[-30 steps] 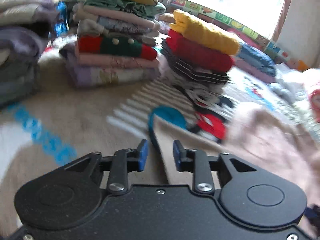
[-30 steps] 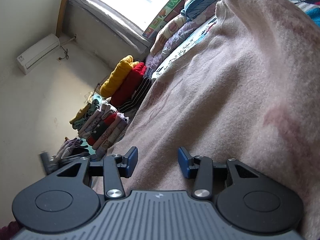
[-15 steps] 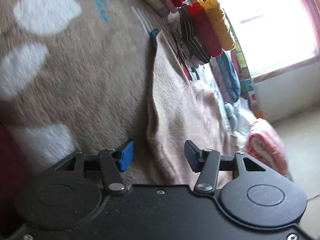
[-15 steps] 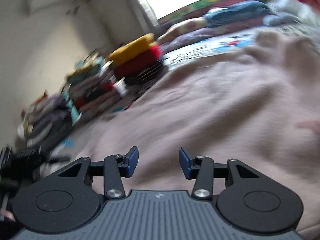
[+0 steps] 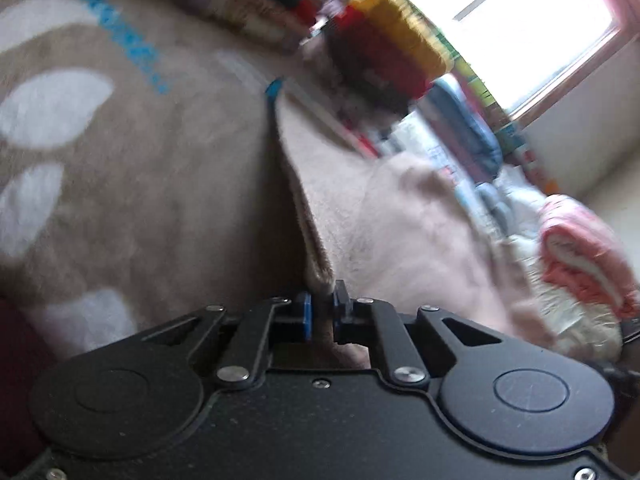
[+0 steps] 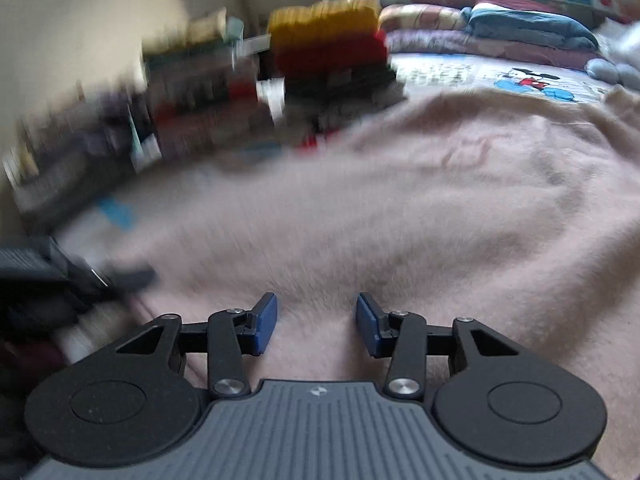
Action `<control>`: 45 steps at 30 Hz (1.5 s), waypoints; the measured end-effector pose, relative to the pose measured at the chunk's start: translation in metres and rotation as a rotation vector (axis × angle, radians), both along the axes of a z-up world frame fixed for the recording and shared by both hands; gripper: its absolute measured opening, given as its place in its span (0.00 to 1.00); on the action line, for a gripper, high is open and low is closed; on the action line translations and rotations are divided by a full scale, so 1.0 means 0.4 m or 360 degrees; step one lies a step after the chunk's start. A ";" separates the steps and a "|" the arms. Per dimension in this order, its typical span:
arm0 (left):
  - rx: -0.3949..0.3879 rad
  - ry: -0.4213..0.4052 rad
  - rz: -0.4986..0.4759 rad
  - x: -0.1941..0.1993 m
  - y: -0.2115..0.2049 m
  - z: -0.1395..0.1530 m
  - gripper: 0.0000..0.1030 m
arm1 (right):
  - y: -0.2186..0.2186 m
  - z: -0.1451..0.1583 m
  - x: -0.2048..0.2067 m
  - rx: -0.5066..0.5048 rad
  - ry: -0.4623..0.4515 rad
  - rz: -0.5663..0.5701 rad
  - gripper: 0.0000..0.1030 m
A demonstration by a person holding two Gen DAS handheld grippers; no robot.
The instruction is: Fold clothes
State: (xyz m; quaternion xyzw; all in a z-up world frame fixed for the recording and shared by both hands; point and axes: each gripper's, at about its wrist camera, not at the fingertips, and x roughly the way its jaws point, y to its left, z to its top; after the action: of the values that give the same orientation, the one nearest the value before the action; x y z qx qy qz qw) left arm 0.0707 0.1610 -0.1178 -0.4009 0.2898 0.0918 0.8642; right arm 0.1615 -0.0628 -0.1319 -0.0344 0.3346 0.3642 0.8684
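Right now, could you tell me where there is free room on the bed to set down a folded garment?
Free: the brown blanket with white spots, left of the pink garment whose edge the left gripper pinches. Crowded: the folded stacks at the far end and the pile on the right.

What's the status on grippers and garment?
Left gripper shut on pink sweater edge. Right gripper open above it, gripping nothing. Nothing in the way.

left tool [image 5: 322, 310] clamped tight (pads nearly meeting); right tool [image 6: 316, 326] parted.
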 end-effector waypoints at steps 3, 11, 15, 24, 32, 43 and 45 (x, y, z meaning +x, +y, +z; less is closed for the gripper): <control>-0.0094 -0.0025 -0.0002 -0.004 0.023 -0.022 0.10 | 0.028 0.002 -0.028 -0.0163 -0.0124 0.0049 0.44; -0.0355 -0.0095 0.0037 0.020 0.104 -0.040 0.16 | 0.081 0.057 -0.071 -0.0188 -0.0209 0.0067 0.41; -0.0348 -0.0085 -0.0040 0.082 0.137 -0.036 0.22 | 0.138 0.051 -0.057 -0.0204 -0.0207 0.0093 0.39; -0.0150 -0.0100 -0.0066 0.132 0.156 -0.045 0.08 | 0.210 0.029 -0.033 -0.0299 -0.0137 0.0139 0.38; -0.0247 -0.0138 0.0022 0.093 0.190 -0.058 0.11 | 0.138 0.027 -0.103 -0.0216 -0.0112 0.0065 0.38; 0.0404 -0.0310 -0.0098 0.012 0.023 0.078 0.11 | -0.084 0.022 -0.299 -0.0110 -0.0067 0.0178 0.40; 0.0552 -0.0303 -0.0226 0.023 -0.043 0.084 0.13 | -0.143 0.014 -0.318 -0.0061 -0.0037 0.0137 0.39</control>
State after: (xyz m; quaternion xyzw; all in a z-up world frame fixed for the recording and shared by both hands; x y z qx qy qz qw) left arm 0.0799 0.1439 -0.0843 -0.2316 0.2143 0.0409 0.9480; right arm 0.0341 -0.1198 -0.1261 -0.0696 0.3295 0.3943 0.8551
